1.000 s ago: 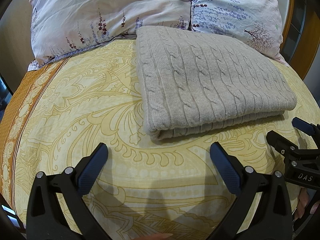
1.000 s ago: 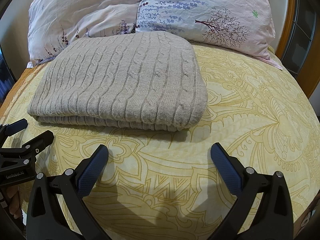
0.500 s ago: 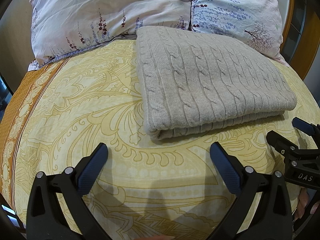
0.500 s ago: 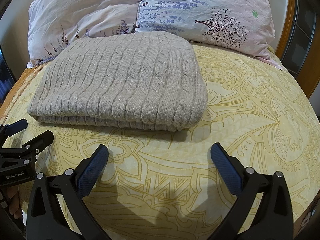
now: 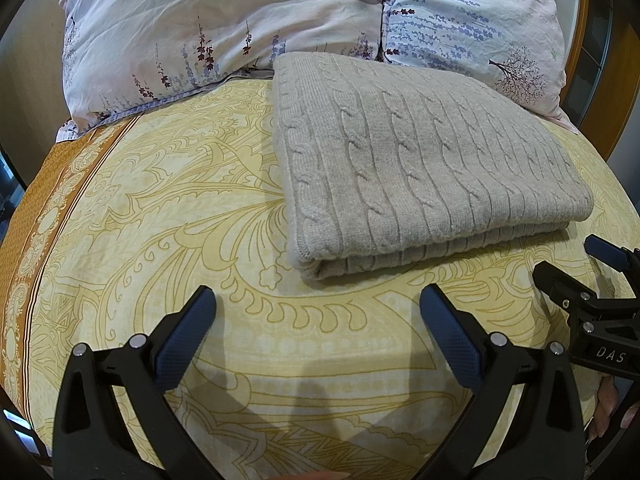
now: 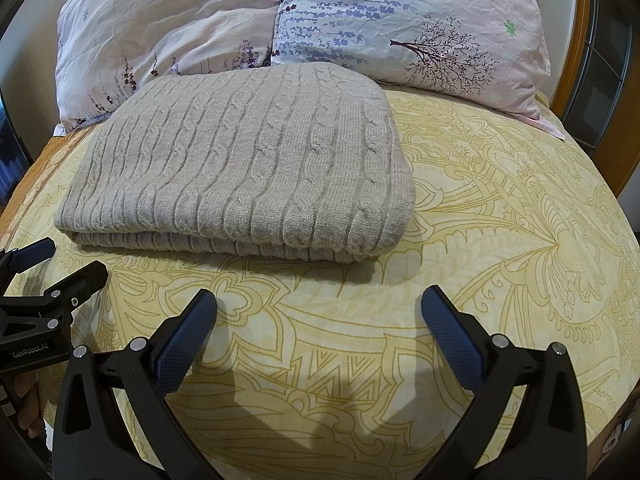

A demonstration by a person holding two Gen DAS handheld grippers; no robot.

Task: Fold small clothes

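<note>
A grey cable-knit sweater (image 5: 424,168) lies folded in a flat rectangle on the yellow patterned bedspread (image 5: 168,216). It also shows in the right wrist view (image 6: 248,160). My left gripper (image 5: 318,320) is open and empty, a short way in front of the sweater's near edge. My right gripper (image 6: 318,320) is open and empty too, in front of the sweater's right corner. The right gripper shows at the right edge of the left wrist view (image 5: 588,276), and the left gripper at the left edge of the right wrist view (image 6: 48,272).
Two floral pillows (image 5: 224,28) (image 6: 408,28) lean at the head of the bed, just behind the sweater. A wooden headboard frame (image 6: 580,40) stands at the back right. The bedspread has an orange border (image 5: 44,200) along its left side.
</note>
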